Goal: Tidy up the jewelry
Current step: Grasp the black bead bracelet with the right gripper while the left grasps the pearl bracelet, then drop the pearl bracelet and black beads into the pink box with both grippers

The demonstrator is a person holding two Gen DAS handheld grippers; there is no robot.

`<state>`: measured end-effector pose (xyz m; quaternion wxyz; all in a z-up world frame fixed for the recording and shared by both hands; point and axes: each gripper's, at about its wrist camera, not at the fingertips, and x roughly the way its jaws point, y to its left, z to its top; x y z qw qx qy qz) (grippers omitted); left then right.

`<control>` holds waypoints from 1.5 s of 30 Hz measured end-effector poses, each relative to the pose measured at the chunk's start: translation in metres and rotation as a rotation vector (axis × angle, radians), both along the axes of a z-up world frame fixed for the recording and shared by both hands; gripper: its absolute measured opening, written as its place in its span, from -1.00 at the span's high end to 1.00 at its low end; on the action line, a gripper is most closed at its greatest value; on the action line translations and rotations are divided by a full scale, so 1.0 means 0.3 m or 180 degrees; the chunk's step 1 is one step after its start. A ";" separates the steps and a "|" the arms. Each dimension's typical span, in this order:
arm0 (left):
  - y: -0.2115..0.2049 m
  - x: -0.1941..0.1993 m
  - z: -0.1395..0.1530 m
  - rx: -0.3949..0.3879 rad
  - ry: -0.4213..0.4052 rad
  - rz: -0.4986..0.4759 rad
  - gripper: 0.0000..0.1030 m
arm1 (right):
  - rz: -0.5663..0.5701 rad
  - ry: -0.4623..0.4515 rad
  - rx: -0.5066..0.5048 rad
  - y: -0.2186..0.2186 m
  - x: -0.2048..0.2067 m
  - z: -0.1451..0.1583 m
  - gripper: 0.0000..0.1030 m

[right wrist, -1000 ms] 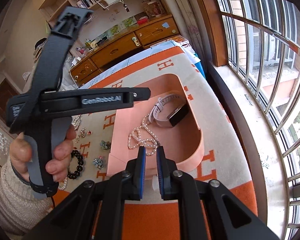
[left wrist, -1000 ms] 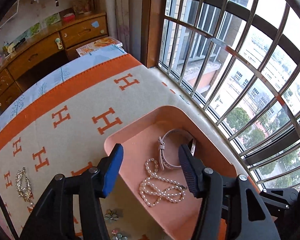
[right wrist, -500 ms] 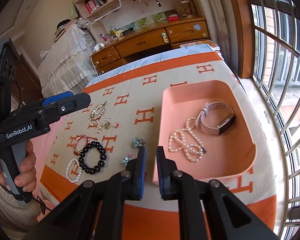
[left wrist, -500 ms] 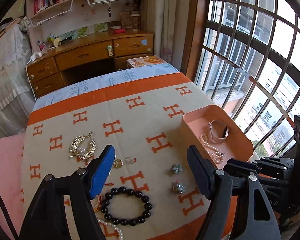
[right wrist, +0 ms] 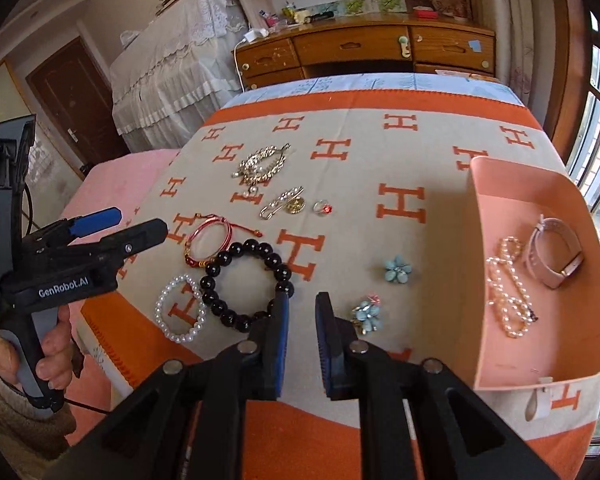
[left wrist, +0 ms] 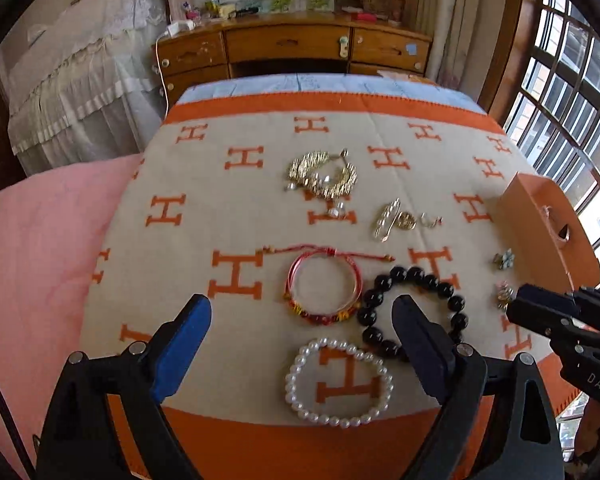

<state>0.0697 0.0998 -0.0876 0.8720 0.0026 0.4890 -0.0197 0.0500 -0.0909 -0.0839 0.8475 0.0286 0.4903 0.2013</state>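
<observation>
Jewelry lies on an orange and beige H-patterned blanket. My left gripper (left wrist: 302, 312) is open and empty above a white pearl bracelet (left wrist: 339, 382), a red string bracelet (left wrist: 323, 290) and a black bead bracelet (left wrist: 414, 310). My right gripper (right wrist: 302, 302) is nearly shut and empty, above the blanket between the black bead bracelet (right wrist: 246, 282) and two blue flower earrings (right wrist: 397, 270). The pink tray (right wrist: 500, 184) at the right holds a pearl necklace (right wrist: 506, 292) and a pink watch (right wrist: 554, 256).
A gold chain necklace (left wrist: 324, 174), a gold pin (left wrist: 388, 218) and a small ring (left wrist: 432, 221) lie farther back. A wooden desk (left wrist: 292, 46) stands behind the bed. A barred window (left wrist: 572, 92) is at the right. A pink sheet (left wrist: 40, 248) lies at the left.
My left gripper has swung left from over the pink tray to above the bracelets. My right gripper's view has shifted left, and its jaws have parted slightly.
</observation>
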 end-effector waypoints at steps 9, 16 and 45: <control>0.088 -0.034 -0.144 -0.0189 0.0527 -0.0038 -0.72 | 0.0334 0.0156 -0.0602 0.170 0.123 -0.088 0.50; 0.022 -0.016 -0.162 0.0015 0.0723 -0.0425 -0.17 | 0.0558 -0.0010 -0.0935 0.240 0.134 -0.116 0.61; -0.153 0.002 0.217 -0.0578 0.0043 -0.0835 0.90 | -0.0514 -0.0969 0.0440 -0.229 -0.005 0.323 0.72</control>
